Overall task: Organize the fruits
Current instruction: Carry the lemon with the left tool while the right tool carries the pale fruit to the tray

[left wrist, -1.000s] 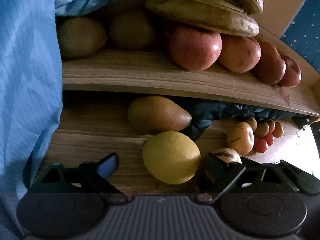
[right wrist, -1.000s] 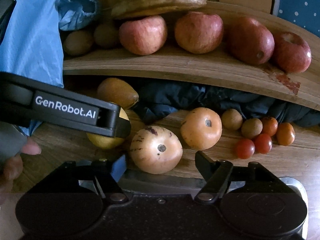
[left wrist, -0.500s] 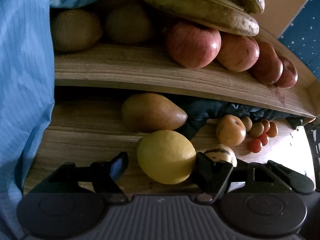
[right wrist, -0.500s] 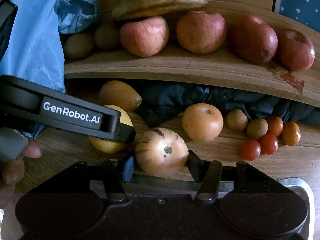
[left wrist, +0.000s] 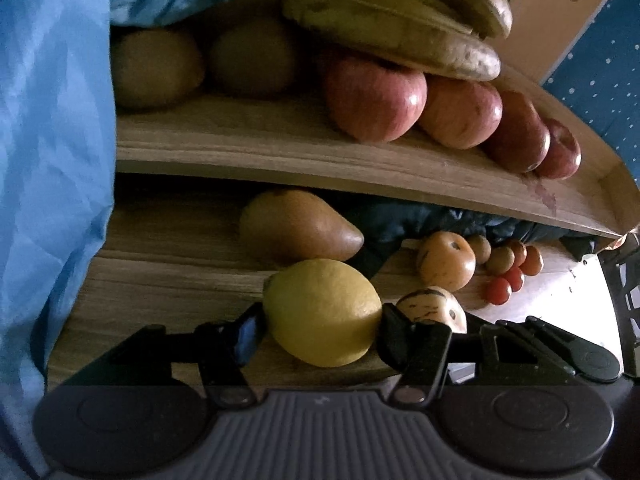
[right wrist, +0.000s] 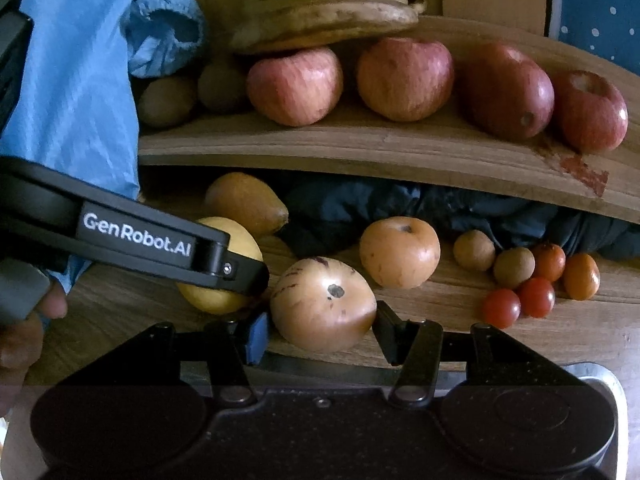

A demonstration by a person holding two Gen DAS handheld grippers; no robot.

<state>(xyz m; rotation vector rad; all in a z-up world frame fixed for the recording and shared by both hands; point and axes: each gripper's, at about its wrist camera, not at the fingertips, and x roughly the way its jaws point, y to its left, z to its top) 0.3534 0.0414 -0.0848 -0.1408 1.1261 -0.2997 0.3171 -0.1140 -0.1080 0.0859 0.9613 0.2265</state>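
Lemon (left wrist: 322, 312) — clamped between left hand-held gripper (left wrist: 320, 330) fingers.

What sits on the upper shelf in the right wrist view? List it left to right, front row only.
Brown kiwi → second kiwi → pale red apple → second apple → dark red apple → red apple with stem pit showing.

Dim, shadowy fisheye views
Glare whitens the desk (left wrist: 560, 300) at right — edges bow, corners black, recess under shelf (right wrist: 360, 152) dark.
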